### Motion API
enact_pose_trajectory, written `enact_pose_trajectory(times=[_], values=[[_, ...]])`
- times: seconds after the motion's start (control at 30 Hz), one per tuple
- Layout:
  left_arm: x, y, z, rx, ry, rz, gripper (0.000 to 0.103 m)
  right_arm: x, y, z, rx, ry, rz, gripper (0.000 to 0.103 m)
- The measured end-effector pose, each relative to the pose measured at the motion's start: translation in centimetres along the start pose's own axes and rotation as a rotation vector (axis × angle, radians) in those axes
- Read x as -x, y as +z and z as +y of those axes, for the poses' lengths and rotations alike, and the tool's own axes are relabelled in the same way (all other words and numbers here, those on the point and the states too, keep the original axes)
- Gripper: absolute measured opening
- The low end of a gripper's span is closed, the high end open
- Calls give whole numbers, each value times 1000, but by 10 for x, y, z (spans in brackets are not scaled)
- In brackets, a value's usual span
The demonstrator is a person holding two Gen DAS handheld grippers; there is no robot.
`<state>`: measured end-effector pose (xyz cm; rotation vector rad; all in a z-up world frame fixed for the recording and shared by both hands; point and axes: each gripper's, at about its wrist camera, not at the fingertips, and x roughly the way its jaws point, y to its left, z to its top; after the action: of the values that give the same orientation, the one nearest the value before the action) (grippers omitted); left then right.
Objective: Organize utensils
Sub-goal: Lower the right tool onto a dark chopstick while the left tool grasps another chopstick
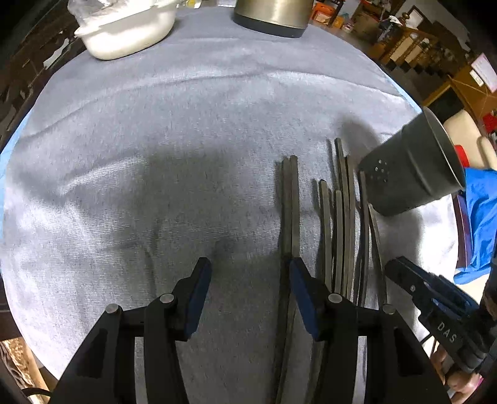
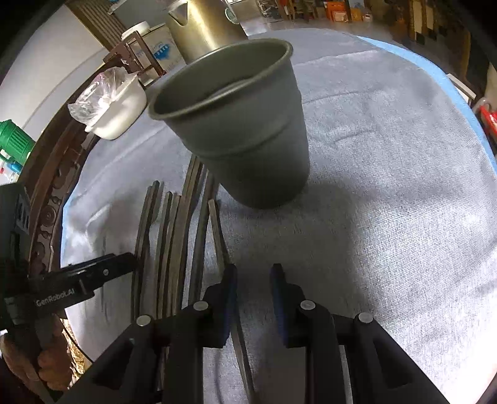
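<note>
Several dark chopsticks point(image 1: 341, 217) lie side by side on the grey cloth point(image 1: 155, 124), next to an upright dark grey holder cup point(image 1: 410, 167). One pair of chopsticks point(image 1: 290, 202) lies apart to the left. My left gripper point(image 1: 250, 267) hangs open over it, the pair running just inside its right finger point(image 1: 299, 279), untouched. In the right wrist view the cup point(image 2: 248, 124) stands ahead and the chopsticks point(image 2: 174, 233) lie to its left. My right gripper point(image 2: 253, 273) is narrowly open with cloth showing between its pads. One stick point(image 2: 217, 230) passes beneath its left finger.
A metal kettle point(image 1: 270, 15) and a white dish point(image 1: 124, 34) with plastic wrap stand at the far edge. The cloth's blue border and the round table's edge curve on both sides. A blue cloth point(image 1: 481, 217) lies right of the cup. A hand point(image 2: 46, 366) holds the left gripper.
</note>
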<state>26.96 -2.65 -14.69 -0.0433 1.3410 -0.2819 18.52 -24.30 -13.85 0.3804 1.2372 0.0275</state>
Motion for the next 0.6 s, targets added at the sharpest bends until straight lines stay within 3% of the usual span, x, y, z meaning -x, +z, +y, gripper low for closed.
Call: enact_pose_trajectory(times=[0.1,0.23,0.5,0.6], values=[[11,-4,6,24,-30,-3,55,1,-3,0,10,1,-3,25],[16,-9,18,20,-2,-18,55,2,-4,0,19,-3,-13,25],[9,-10,4,-36,72,-36,54,2,-5,-5,8,23,-15,25],[14,-14,5,-15,56,-25,54,3,-5,-6,6,26,-14,25]])
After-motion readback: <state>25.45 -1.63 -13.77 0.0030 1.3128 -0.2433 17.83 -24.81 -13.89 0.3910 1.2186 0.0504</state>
